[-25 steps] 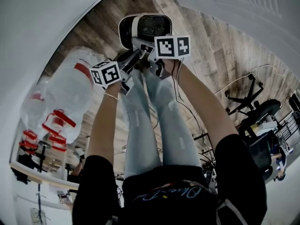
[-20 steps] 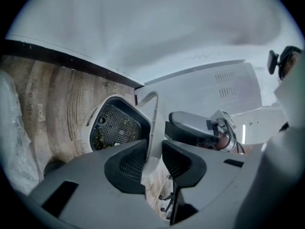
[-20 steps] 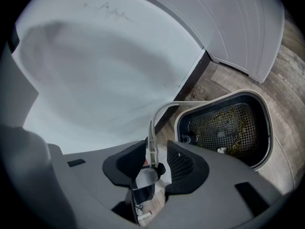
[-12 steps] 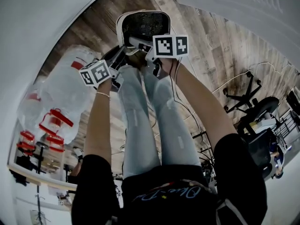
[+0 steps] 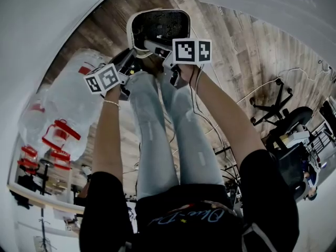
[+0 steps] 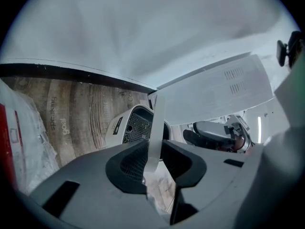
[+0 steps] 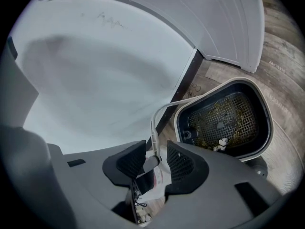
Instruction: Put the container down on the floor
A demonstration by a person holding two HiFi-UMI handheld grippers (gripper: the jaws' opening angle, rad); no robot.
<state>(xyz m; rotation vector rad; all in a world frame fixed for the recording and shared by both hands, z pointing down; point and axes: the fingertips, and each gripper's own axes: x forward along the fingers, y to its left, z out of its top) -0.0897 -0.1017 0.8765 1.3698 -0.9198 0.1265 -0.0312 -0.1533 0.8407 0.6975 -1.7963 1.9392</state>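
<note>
While near floor (image 5: 247, 51), one container (image 5: 134, 31), handle (image 6: 156, 123) tight in left gripper's (image 6: 153, 152), right gripper's (image 7: 157, 159) jaws.

Pale print runs sideways along a plank of the brown wood-plank floor (image 6: 81, 123) at the left of the left gripper view. It reads "speaking", with "goal" beside it. Print on a plank at the right edge of the right gripper view is too small to read. In the head view, white cursive lettering crosses the black shirt (image 5: 184, 217) at bottom centre, upside down and unclear. The left white cube (image 5: 102, 79) and right white cube (image 5: 191, 51) carry black square code patterns.
</note>
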